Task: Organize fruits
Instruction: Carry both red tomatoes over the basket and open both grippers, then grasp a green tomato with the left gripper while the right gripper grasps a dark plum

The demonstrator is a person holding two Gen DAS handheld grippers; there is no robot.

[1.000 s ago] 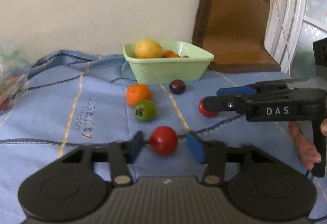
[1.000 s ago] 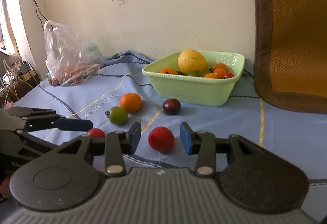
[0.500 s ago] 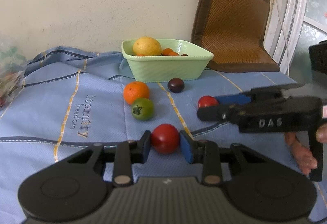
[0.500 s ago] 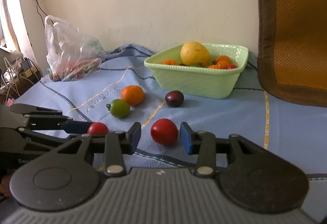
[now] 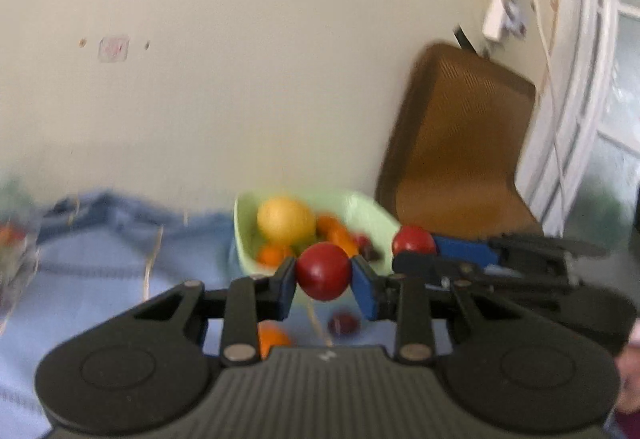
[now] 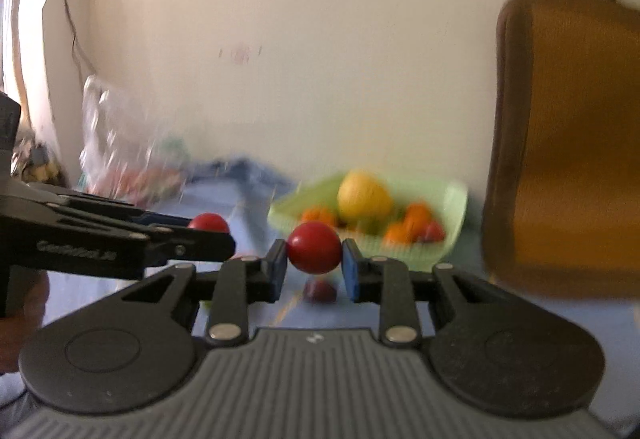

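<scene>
Both red fruits have just come up off the cloth. The left gripper (image 5: 324,287) squeezes one (image 5: 323,271); the right gripper (image 6: 314,265) is closing on the other (image 6: 314,247). Next, the far green bowl (image 6: 452,199).

Held fruits (image 5: 323,271) (image 6: 314,247): both plain glossy red.
Bowl (image 6: 452,217): pale green, with ribbed texture on its wall.
Large fruit in the bowl (image 5: 285,219): yellow; smaller ones beside it orange and red.
Cloth (image 5: 100,279): light blue, with darker blue and yellow stripes.
Cushion (image 5: 460,143): woven amber-brown, dark brown border.
Gripper pads (image 5: 365,291): blue on black arms.
Loose fruit on the cloth (image 5: 343,323): dark purple.
</scene>
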